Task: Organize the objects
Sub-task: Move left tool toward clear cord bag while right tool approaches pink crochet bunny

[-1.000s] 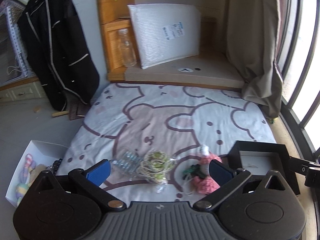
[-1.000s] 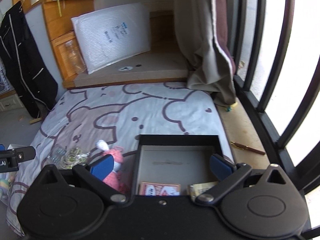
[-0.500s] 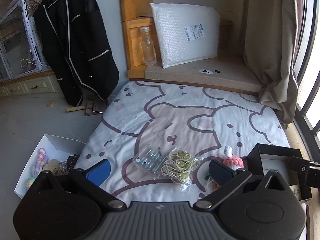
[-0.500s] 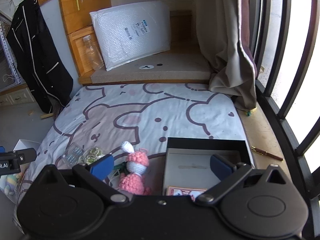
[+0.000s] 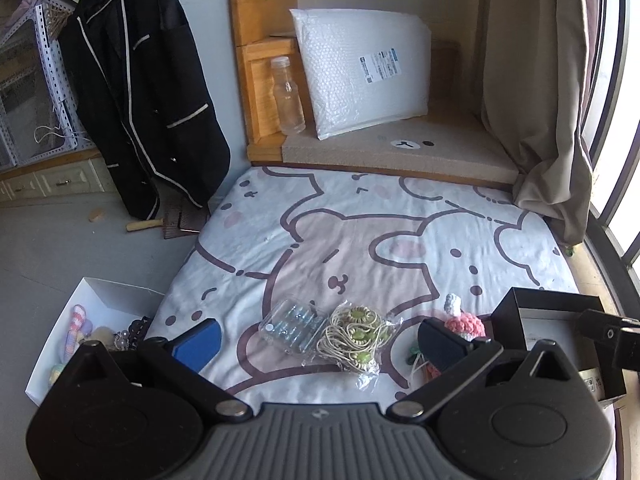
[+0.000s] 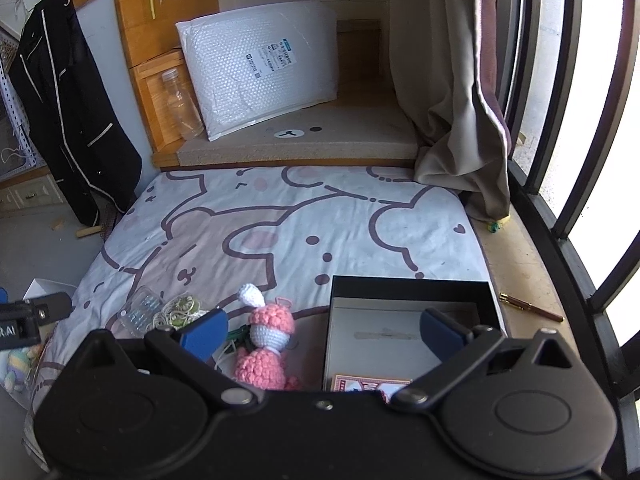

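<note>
We held the left gripper (image 5: pixel 316 338) low over the near edge of the bed, its jaws wide and empty — between them lay a clear packet of small metal parts (image 5: pixel 291 326) touching a clear bag of beige cord with green beads (image 5: pixel 354 338). Just right of those stood the pink crochet doll (image 5: pixel 464 324), partly behind the right-hand finger. Our right gripper (image 6: pixel 322 332) hovered with its jaws wide too, holding nothing; the doll (image 6: pixel 268 350) sat near its left finger, and the open black box (image 6: pixel 408 286) lay under its right one, just beside the doll. A red-patterned card pack (image 6: pixel 368 384) rested at the box's near wall. On the floor to the left sat a white box (image 5: pixel 100 300) with pastel trinkets in it. Farther off stretched the bear-print sheet (image 5: pixel 360 240) — bare through its middle. Beyond it, on a raised ledge, a clear bottle (image 5: pixel 287 98) stood beside a white bubble mailer (image 5: pixel 364 70) leaning against the wall, and a black jacket (image 5: pixel 140 92) hung at the left.
</note>
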### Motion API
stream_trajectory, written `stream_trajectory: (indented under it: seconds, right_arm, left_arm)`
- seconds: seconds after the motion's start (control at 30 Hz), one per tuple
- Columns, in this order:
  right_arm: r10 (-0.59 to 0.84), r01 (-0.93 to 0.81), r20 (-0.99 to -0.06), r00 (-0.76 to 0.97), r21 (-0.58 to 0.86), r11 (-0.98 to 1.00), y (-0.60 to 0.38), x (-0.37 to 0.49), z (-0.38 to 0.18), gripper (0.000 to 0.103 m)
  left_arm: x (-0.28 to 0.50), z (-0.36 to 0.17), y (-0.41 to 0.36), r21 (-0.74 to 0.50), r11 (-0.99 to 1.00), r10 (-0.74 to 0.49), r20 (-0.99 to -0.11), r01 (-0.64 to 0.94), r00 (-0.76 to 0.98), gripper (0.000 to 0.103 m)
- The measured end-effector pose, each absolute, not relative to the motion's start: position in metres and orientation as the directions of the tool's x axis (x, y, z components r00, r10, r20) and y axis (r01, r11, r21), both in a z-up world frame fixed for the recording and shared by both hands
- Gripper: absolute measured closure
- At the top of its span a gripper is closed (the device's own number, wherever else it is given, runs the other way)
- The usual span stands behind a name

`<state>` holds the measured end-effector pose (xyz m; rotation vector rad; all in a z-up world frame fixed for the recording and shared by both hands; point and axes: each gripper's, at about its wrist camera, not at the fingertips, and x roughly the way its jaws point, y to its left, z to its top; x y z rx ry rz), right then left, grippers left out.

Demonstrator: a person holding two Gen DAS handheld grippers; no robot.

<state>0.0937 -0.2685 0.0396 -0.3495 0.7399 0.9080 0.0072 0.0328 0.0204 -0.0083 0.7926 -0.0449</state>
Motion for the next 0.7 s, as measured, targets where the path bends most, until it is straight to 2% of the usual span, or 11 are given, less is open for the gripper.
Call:
stream_trajectory:
  seconds: [0.3,0.7]
  right_arm:
    - [0.592,-0.811,-0.701,0.397,0.034,0.585,-0.269,0.101,0.036,0.000]
    - [0.575,-0.821,-0.745,0.338,0.066,0.568,-0.242,0.117,0.013,0.000]
  left_arm:
    - [0.024,0.005,0.025,-0.022,0.999,-0.048,-0.720,0.047,0.693,0.000]
    - [0.052,-0.015,0.029,0.022,0.999,-0.009,-0.724,0.036,0.690,0.000]
